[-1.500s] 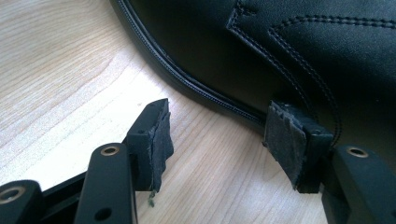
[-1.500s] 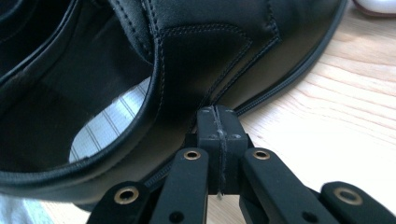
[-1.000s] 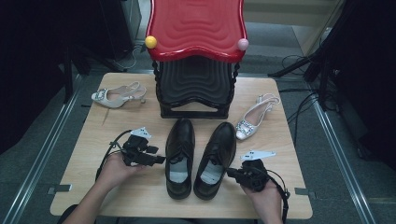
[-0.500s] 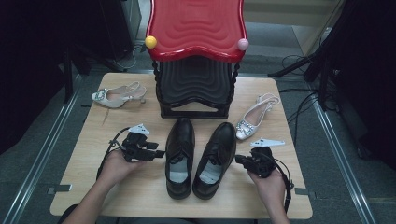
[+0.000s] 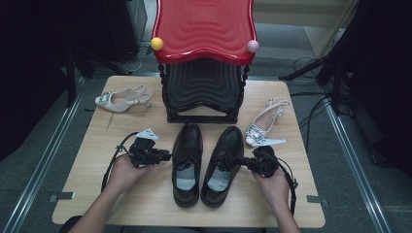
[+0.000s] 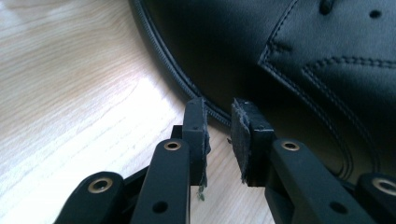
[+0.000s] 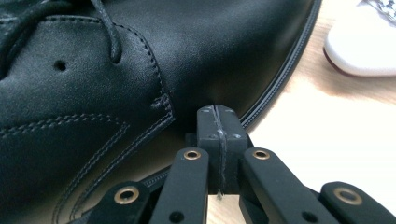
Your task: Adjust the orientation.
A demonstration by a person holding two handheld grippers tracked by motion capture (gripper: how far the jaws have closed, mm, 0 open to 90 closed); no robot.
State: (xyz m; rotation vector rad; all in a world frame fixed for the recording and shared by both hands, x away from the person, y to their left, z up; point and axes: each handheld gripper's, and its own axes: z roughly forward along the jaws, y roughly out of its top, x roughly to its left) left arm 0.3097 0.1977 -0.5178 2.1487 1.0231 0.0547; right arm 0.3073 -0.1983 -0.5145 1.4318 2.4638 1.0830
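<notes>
Two black dress shoes sat side by side near the front edge of the table [image 5: 92,194], toes pointing at the red-topped black rack [image 5: 203,58] along the back edge. Nothing had been lifted yet, and the rack's shelf stood bare, so by my reading the job of moving the pair had barely begun. Left black shoe [image 5: 187,162] first: the left gripper [image 5: 164,156] sat at its outer flank, and in the left gripper view its jaws had just been closing to a narrow gap with nothing between them, pads [image 6: 243,128] right at the sole welt. Over at the right black shoe [image 5: 222,165], the right gripper [image 5: 245,164] came in with jaws pressed fully together, tip against the sole's edge. Each pale heeled sandal [image 5: 121,99] waited untouched towards the back corners.
</notes>
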